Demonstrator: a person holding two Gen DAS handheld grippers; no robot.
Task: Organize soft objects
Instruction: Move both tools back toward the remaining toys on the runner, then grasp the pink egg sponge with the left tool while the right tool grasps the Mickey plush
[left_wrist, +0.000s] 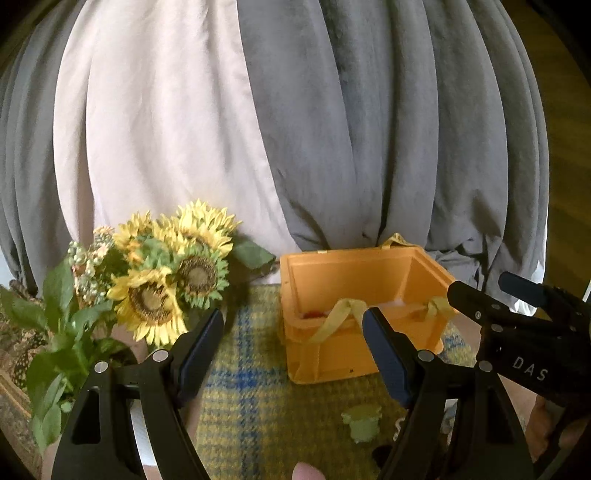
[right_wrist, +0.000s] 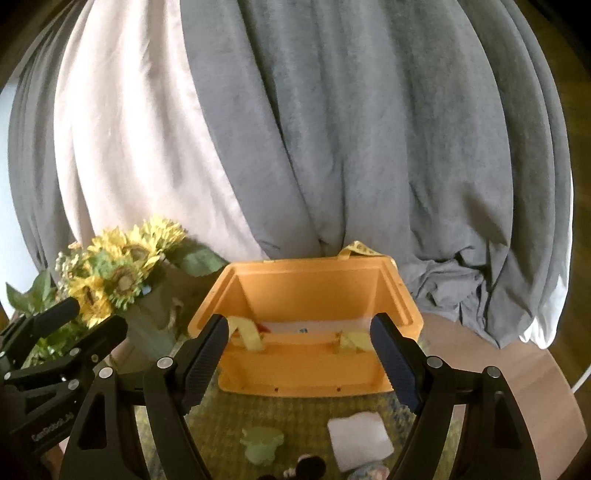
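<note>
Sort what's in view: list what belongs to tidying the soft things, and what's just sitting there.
For the job: orange bin; green soft toy; white folded cloth; black plush toy.

Just there: sunflower bouquet; grey curtain; white curtain; plaid mat.

One orange bin (right_wrist: 306, 380), one sunflower bouquet (left_wrist: 166, 273), one green soft toy (right_wrist: 261, 445), one white folded cloth (right_wrist: 360, 439), two grippers.
</note>
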